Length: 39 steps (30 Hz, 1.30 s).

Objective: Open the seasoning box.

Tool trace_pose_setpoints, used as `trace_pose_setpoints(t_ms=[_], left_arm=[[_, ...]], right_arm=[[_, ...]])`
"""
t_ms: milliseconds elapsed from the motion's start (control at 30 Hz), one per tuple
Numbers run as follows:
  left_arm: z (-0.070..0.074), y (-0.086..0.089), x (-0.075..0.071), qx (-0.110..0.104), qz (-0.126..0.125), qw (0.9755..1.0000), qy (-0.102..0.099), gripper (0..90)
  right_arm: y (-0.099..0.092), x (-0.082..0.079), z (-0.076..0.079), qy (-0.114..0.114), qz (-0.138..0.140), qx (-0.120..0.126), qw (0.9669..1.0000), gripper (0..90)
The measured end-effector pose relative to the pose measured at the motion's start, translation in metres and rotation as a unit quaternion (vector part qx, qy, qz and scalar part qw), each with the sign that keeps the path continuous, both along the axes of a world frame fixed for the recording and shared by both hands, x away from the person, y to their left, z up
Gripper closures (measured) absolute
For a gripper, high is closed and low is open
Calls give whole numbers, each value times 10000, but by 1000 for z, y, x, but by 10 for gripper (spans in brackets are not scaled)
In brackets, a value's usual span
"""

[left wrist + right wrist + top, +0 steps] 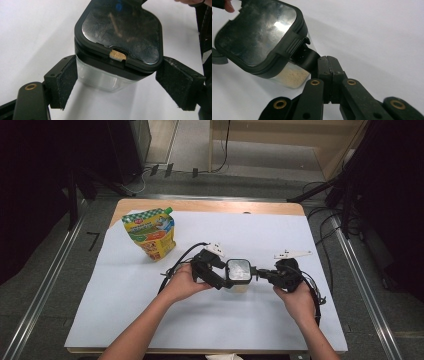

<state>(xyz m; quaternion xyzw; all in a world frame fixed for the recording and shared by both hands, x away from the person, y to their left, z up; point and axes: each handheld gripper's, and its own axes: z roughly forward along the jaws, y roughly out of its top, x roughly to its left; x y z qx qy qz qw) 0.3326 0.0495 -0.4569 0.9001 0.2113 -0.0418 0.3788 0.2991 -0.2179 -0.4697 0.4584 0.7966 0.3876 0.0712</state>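
Right gripper (327,60) jaws closed flat together, pinching the black latch tab (308,58) of the jar (239,272). Left gripper (117,82) jaws spread either side of the jar's clear body, left pad touching, right pad just off. Jar mid-table on white sheet (125,305); pouch (150,233) stands well apart, far left.

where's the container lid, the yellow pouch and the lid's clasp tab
container lid (120,27), left gripper view, middle of its shiny top
yellow pouch (151,232), high view, its printed front
clasp tab (308,58), right gripper view, the black flap's face
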Motion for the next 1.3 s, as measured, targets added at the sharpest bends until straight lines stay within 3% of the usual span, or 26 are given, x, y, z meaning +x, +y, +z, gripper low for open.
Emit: trace_pose_setpoints(t_ms=[167, 800, 900, 933, 1000, 1167, 1300], left_arm=[[2, -1, 0, 64, 0, 10000, -18, 190], [21, -2, -5, -33, 18, 9997, -248, 207], [26, -3, -7, -42, -31, 9995, -300, 276], [28, -3, -8, -84, -73, 9996, -273, 276], [30, -6, -10, -147, -164, 9996, -178, 358], [34, -15, -15, 63, -304, 9995, -100, 568], [37, -14, -12, -47, -269, 9996, 62, 606]], right_arm=[[0, -1, 0, -4, -21, 2, 10000, 900], [1, -1, 0, -13, -17, -25, 10000, 900], [1, -2, 0, -13, -12, -24, 10000, 900], [1, -2, 0, -13, -12, -24, 10000, 900], [1, -2, 0, -17, -3, -16, 10000, 900], [0, -2, 0, -7, 6, -2, 10000, 900], [-1, -2, 0, -17, 35, 57, 10000, 900]])
